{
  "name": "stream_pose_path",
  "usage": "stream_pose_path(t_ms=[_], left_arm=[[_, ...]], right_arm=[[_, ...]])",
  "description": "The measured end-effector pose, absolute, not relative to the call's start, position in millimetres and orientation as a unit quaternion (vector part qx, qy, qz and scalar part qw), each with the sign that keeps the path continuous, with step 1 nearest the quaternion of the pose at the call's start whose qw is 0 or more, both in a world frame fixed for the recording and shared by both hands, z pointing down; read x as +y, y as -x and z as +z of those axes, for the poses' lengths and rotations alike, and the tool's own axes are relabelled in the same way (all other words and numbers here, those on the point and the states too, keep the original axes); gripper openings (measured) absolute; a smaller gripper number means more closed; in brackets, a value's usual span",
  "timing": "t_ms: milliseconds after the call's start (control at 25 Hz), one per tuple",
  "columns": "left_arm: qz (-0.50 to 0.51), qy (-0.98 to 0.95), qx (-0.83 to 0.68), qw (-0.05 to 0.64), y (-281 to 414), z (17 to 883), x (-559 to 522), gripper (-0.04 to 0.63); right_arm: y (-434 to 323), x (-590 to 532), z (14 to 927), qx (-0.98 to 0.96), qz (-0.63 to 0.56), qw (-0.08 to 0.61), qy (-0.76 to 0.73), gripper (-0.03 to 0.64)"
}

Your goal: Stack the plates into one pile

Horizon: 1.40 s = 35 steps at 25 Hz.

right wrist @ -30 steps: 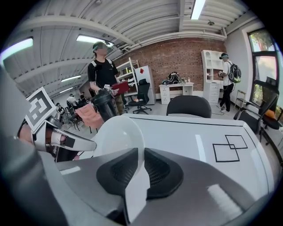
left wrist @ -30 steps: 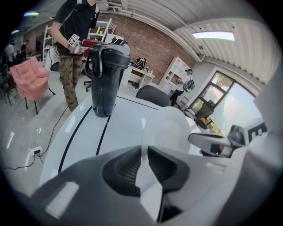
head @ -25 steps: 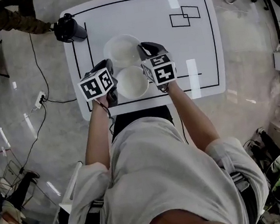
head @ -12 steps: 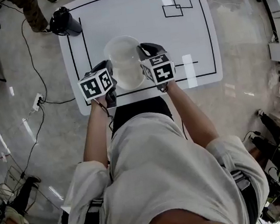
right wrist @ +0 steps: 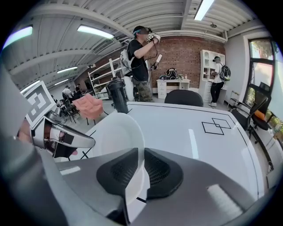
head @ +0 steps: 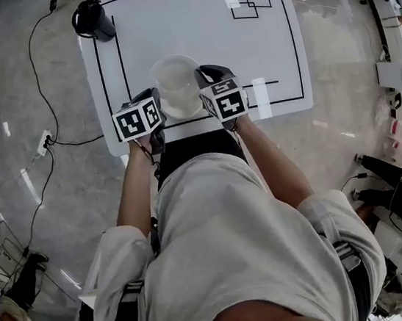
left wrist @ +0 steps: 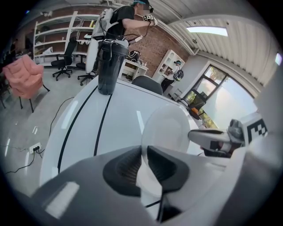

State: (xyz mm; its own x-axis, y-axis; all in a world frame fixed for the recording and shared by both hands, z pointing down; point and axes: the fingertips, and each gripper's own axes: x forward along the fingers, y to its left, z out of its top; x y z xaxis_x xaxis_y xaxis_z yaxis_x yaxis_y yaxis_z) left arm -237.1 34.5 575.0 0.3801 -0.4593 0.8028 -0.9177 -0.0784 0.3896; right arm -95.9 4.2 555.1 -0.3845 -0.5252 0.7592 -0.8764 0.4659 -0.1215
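The left claw (left wrist: 144, 152) is clamped on the left rim of a white plate (head: 175, 84). The right claw (right wrist: 142, 154) is clamped on the opposite rim. The plate hangs between them, reaching ahead of both pairs of jaws, over the near part of the table (head: 267, 50). A dark bottle (head: 94, 19) stands well ahead and left of the left claw.
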Motion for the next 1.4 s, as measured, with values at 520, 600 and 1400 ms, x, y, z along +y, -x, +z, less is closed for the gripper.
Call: stream_pose_path(t_ms=[520, 600, 1400], left_arm=[[0.260, -0.688, -0.491, 0.467, 233.7, 583.8, 68.3, 0.038], [0.261, -0.687, -0.492, 0.467, 234.2, 585.2, 69.9, 0.038], [0.281, -0.683, -0.492, 0.461, 230.0, 595.8, 90.9, 0.040]], right_arm=[[93.8, 31.5, 568.0, -0.788, 0.266, 0.362, -0.422, 0.048], [94.3, 32.4, 568.9, -0.788, 0.268, 0.362, -0.420, 0.046], [87.0, 59.0, 588.2, -0.785, 0.318, 0.350, -0.401, 0.040]])
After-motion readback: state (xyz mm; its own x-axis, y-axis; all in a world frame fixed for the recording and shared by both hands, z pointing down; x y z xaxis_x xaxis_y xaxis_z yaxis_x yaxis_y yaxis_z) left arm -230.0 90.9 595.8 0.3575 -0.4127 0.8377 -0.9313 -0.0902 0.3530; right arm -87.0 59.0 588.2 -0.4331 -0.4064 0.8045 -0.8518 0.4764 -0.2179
